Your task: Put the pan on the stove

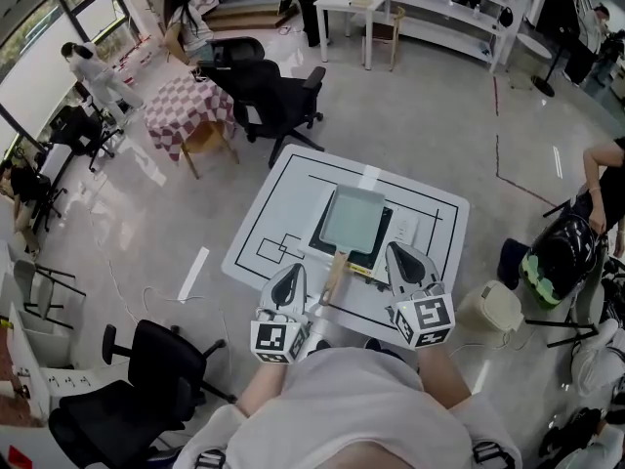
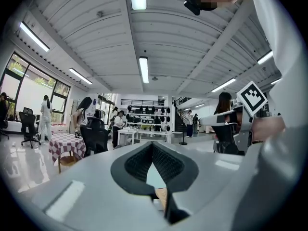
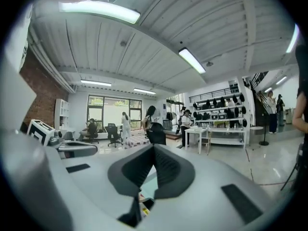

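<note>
A pale teal rectangular pan [image 1: 353, 215] with a wooden handle [image 1: 334, 275] rests on the black stove [image 1: 384, 249] on the white table [image 1: 283, 198]. The handle points toward me, between the two grippers. My left gripper [image 1: 291, 270] hovers at the table's front edge, just left of the handle, its jaws shut and holding nothing. My right gripper [image 1: 395, 250] hovers just right of the handle, also shut and holding nothing. In the left gripper view the pan [image 2: 153, 174] and handle [image 2: 161, 195] show below the closed tips of the left gripper [image 2: 152, 143]. In the right gripper view, the right gripper [image 3: 154, 147] has the pan [image 3: 150, 184] below it.
A white box [image 1: 405, 229] lies right of the stove. Black lines mark the tabletop. Black office chairs [image 1: 278, 101] [image 1: 161, 369] stand behind and left of the table, and a checked table [image 1: 187, 110] is far left. A pale round stool [image 1: 493, 311] sits to the right. Several people are around the room.
</note>
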